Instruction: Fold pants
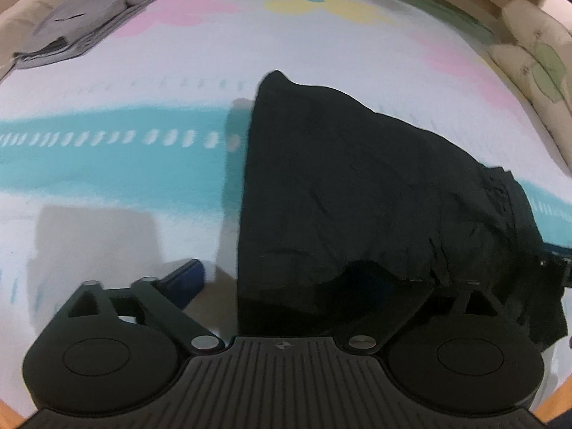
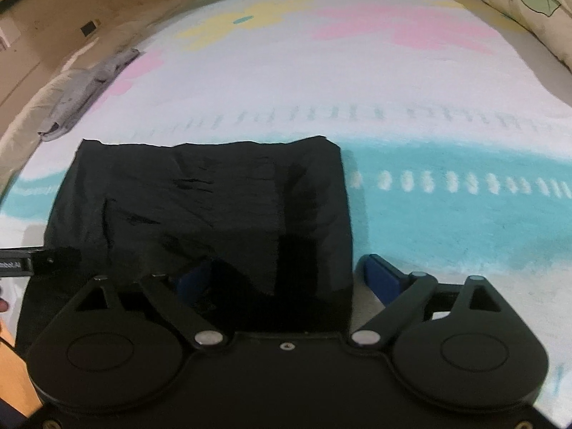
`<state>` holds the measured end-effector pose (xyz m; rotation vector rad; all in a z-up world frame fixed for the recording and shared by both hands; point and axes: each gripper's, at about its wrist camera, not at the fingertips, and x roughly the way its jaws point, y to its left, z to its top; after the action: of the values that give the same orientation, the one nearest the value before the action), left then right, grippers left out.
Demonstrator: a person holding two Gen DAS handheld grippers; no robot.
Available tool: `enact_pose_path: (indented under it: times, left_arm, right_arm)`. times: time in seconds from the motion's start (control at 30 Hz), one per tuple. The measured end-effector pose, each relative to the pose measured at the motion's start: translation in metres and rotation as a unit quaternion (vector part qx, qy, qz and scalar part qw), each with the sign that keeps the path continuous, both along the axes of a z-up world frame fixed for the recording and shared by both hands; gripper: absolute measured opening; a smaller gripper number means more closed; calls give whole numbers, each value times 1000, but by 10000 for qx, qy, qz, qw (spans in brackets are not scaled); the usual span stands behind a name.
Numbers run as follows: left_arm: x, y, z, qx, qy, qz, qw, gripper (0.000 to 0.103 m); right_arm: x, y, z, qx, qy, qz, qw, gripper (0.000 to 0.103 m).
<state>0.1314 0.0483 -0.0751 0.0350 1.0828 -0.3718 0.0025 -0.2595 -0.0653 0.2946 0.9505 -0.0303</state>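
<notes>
Pants [image 2: 200,214], black and folded into a compact rectangle, lie flat on the bed [image 2: 447,82], across the teal band of its printed cover. In the right wrist view the near edge of the cloth runs under the right gripper [image 2: 286,279], whose jaws stand wide apart: one blue fingertip [image 2: 380,279] sits on the cover just beside the right edge of the pants, the other shows partly against the dark fabric on the left. Neither pad presses the cloth. At the left border of this view the tip of the left gripper shows, beside the pants' left edge.

In the left wrist view the left gripper [image 1: 304,279] likewise has its jaws spread wide. Its left blue fingertip [image 1: 186,280] rests over the bare cover, clear of the pants, while the right finger is lost against the black fabric. The pants fill the middle and right of this view, with a rumpled waistband end at the right.

Farther off, the cover shows a row of small dashes, then pink patches and a yellow flower. A folded grey garment [image 1: 89,25] lies well apart near the far left edge of the bed. A pale pillow [image 2: 529,3] with a green print sits at the far right.
</notes>
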Motion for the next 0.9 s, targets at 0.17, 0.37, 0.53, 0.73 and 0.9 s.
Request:
enact_pose_path:
  times: [0.17,0.37,0.53,0.73,0.9]
  left_arm:
    - [-2,-5,4,-176,-52,-112,9998,66]
    - [-13,-11,26,-202,-280,-92,9994,24]
    - [-23,-26,49,-72,-629,-178,9978,18]
    - [8,-42,89,-320,-1063,-110,9938,18]
    - [62,-57,102,-512,-1075,61,9929,18]
  right_arm:
    - [-4,3,3,180,-169,163,9996,52]
    - [-6,14,24,151,-268,238,9992,27]
    - [-4,10,50,318,-475,130,9983,24]
    - [26,-5,82,318,-879,-138,9955,23]
    - [78,-22,102,243,-1073,-284,9935,23]
